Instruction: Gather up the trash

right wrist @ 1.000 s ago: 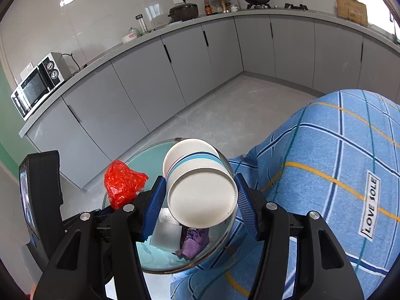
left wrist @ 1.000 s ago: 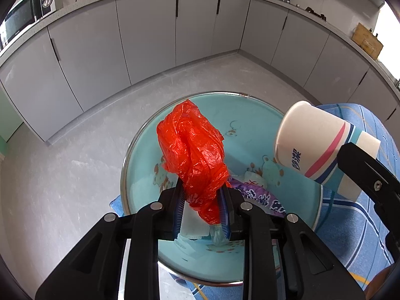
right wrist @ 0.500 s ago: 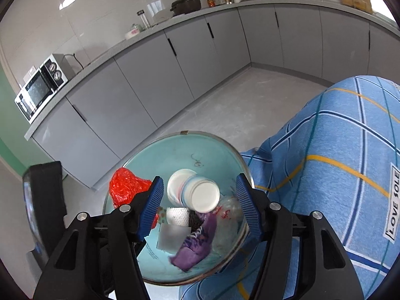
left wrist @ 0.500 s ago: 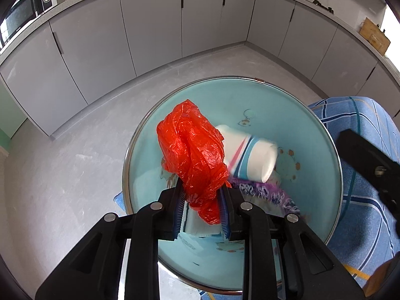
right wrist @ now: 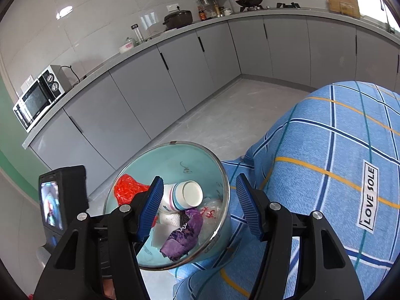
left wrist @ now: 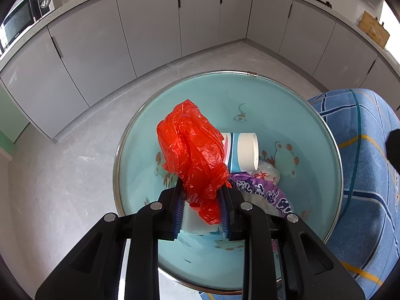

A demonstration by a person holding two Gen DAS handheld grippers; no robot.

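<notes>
Trash in hand: red plastic bag (left wrist: 193,147), crumpled into a wad, pinched at its lower end between the blue pads (left wrist: 178,206) of the left gripper (left wrist: 201,206), which is clamped tight on it. The bulk of the bag stands up above the jaws, over the basin, so letting go should drop it in with the rest.

Trash already collected: paper cup (right wrist: 183,196) with blue and pink stripes lies on its side inside the basin, base toward the right-wrist camera. Under and beside it sit a purple printed wrapper (right wrist: 183,237), a clear plastic piece with red print (right wrist: 211,211) and some white paper scraps.

Container: teal enamel basin (left wrist: 250,92) with a metal rim and cartoon animals printed inside; it rests at the edge of the checked cloth, placed where both hands can reach it.

Free hand: right gripper (right wrist: 200,208) hovers over the basin with its jaws spread wide and nothing between them; the cup seen between them lies below, in the basin.

Step in hand: judged as releasing the bag, the last item visibly held.

Risk: thin plastic may cling to the ribbed pads or spring open over the rim.

Surroundings: blue checked cloth (right wrist: 337,150) with a "LOVE SOLE" label, grey kitchen cabinets (right wrist: 175,75), microwave (right wrist: 37,97) on the counter.
</notes>
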